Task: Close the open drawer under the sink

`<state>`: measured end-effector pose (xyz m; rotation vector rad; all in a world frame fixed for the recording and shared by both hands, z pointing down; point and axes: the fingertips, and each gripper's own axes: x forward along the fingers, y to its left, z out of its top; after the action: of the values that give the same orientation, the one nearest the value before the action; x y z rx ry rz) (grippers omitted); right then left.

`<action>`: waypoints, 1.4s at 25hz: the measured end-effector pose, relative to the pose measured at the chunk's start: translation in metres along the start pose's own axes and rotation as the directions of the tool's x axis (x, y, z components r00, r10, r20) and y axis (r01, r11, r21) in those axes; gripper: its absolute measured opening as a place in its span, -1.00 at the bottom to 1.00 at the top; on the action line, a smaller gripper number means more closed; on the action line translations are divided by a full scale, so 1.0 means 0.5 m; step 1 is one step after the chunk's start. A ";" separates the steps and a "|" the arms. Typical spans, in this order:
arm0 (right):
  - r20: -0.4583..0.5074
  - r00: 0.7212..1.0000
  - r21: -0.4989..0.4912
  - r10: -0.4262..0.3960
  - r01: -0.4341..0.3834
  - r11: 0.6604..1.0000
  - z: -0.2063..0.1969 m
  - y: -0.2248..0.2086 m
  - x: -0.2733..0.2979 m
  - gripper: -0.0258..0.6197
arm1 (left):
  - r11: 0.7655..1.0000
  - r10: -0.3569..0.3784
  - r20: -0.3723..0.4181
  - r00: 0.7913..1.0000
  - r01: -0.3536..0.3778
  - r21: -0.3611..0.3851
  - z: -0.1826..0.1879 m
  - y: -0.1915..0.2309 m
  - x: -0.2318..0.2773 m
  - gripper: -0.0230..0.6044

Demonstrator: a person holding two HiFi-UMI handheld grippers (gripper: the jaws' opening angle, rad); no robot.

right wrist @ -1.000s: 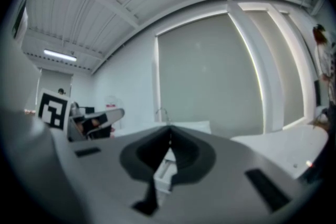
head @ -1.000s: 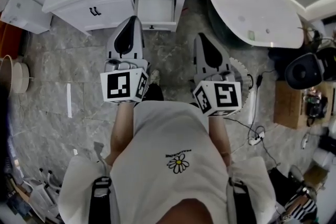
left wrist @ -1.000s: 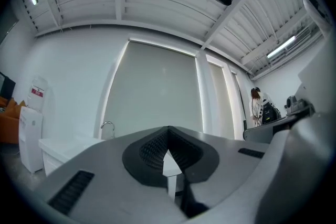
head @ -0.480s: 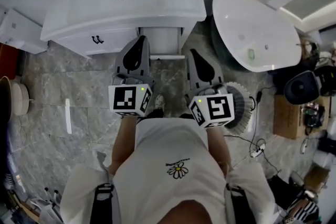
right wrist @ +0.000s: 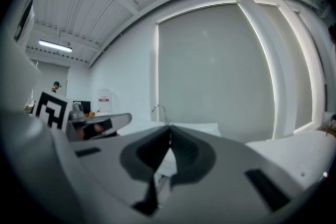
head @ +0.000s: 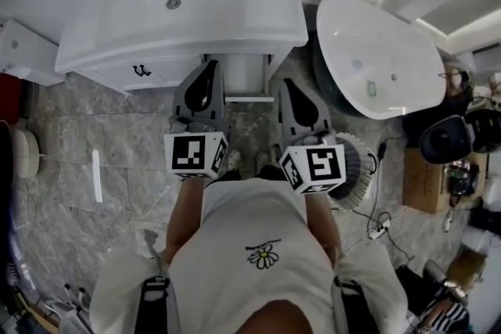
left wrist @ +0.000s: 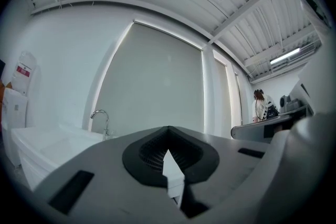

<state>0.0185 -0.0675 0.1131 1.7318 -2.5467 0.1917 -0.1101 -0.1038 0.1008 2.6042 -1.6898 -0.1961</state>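
In the head view a white sink vanity (head: 117, 59) stands ahead, with its right-hand drawer (head: 247, 82) pulled out under the basin. My left gripper (head: 209, 66) points at the vanity just left of the drawer, jaws shut and empty. Just right of the drawer, my right gripper (head: 286, 84) is also shut and empty. Whether either tip touches the vanity I cannot tell. In the left gripper view the closed left gripper (left wrist: 168, 129) faces the basin and faucet (left wrist: 101, 118). The right gripper (right wrist: 169, 128) in its own view faces the same faucet (right wrist: 159, 109).
A white oval bathtub (head: 376, 35) stands close on the right. A round slatted object (head: 356, 160), a cable with a power strip (head: 380, 227), a black speaker (head: 442, 138) and a cardboard box (head: 423, 180) lie on the floor to the right. A white cabinet (head: 23, 51) sits left.
Both grippers have advanced together toward the vanity; their tips now flank the drawer. The sink has come further into the head view.
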 end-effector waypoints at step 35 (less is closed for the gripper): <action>-0.037 0.997 0.001 0.069 -0.069 0.998 -0.174 -0.092 0.104 -0.83 | 0.989 0.126 -0.093 0.988 -0.119 0.084 -0.201 0.008 0.027 -0.86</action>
<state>0.0403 -0.1205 0.2085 1.6257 -2.5813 0.2246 -0.0962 -0.1219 0.1998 2.5054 -1.8511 0.0009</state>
